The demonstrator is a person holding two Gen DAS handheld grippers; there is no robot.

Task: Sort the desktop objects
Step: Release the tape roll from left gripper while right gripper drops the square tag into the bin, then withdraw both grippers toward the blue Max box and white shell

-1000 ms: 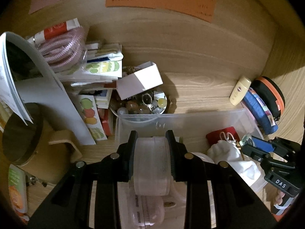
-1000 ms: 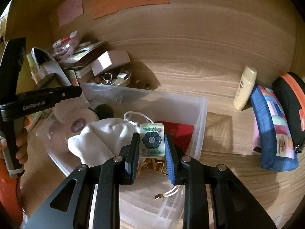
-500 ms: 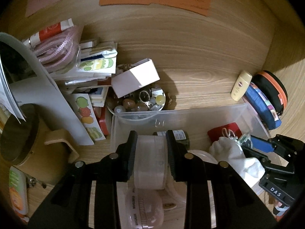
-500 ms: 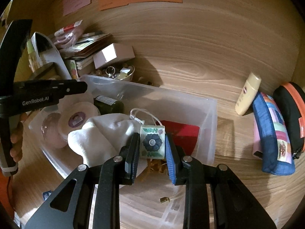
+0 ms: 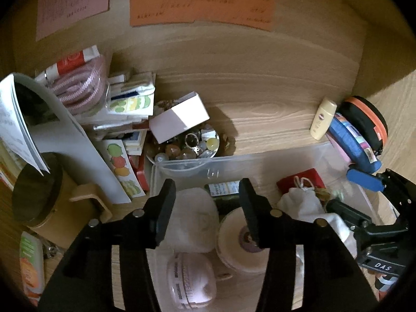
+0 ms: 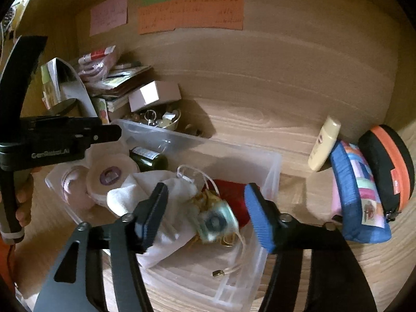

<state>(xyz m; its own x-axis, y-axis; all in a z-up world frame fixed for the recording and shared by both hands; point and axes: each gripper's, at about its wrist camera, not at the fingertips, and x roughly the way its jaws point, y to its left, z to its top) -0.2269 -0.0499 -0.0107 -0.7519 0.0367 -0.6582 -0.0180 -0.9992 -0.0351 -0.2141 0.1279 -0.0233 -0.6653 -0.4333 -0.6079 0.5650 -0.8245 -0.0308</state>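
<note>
A clear plastic bin (image 5: 182, 166) sits on the wooden desk below both grippers. My left gripper (image 5: 206, 202) hovers over the bin's left end, its jaws opening and empty. A translucent white round container (image 5: 192, 221) lies in the bin just below them. Beside it lie a pink case (image 5: 191, 283), a cream tape roll (image 5: 241, 247) and a dark bottle (image 5: 226, 195). My right gripper (image 6: 205, 202) is over the bin's right half, jaws opening. A blurred green flower charm (image 6: 214, 221) lies loose below them, on a white pouch (image 6: 166, 189) and a red item (image 6: 231, 195).
A lotion bottle (image 6: 323, 143), blue pouch (image 6: 358, 195) and black-and-orange case (image 6: 387, 166) lie right of the bin. Behind it sit a trinket bowl (image 5: 187, 145) and pink box (image 5: 179, 119). Booklets and a round mirror (image 5: 36, 187) crowd the left. The back wall is close.
Both grippers went from shut to open. The left let go of the white container, which now rests in the bin. The right released the flower charm, which dropped onto the pouch.
</note>
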